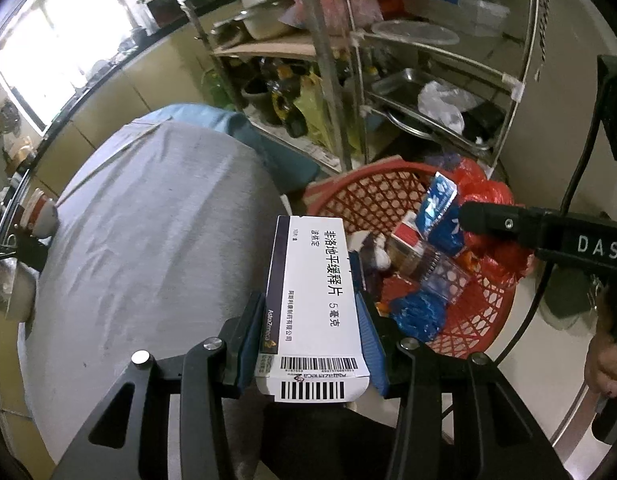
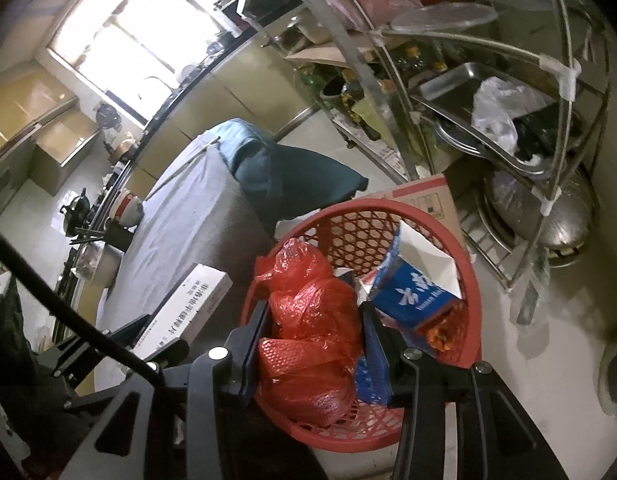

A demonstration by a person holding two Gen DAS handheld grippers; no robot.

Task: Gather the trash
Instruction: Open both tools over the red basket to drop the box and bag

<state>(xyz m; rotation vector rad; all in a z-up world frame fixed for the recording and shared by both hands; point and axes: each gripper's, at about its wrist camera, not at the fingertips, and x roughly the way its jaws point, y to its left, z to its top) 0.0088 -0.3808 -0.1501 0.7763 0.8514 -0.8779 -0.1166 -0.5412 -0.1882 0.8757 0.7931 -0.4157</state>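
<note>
Grey cloth covers the table [image 1: 140, 240] on the left. Beside it, the left gripper [image 1: 312, 312] pinches a white medicine box [image 1: 314, 300] between its blue pads, at the rim of the red basket [image 1: 372, 200] of trash. Over the basket, the right gripper [image 2: 314, 320] squeezes a red plastic bag [image 2: 308, 320]; a blue carton [image 2: 416, 296] lies just right of it.

A bright window [image 2: 120, 36] lights the kitchen. Beige cabinets [image 2: 244, 96] line the wall, beside a crowded steel shelf rack [image 2: 488, 92] on pale floor [image 2: 548, 340].
</note>
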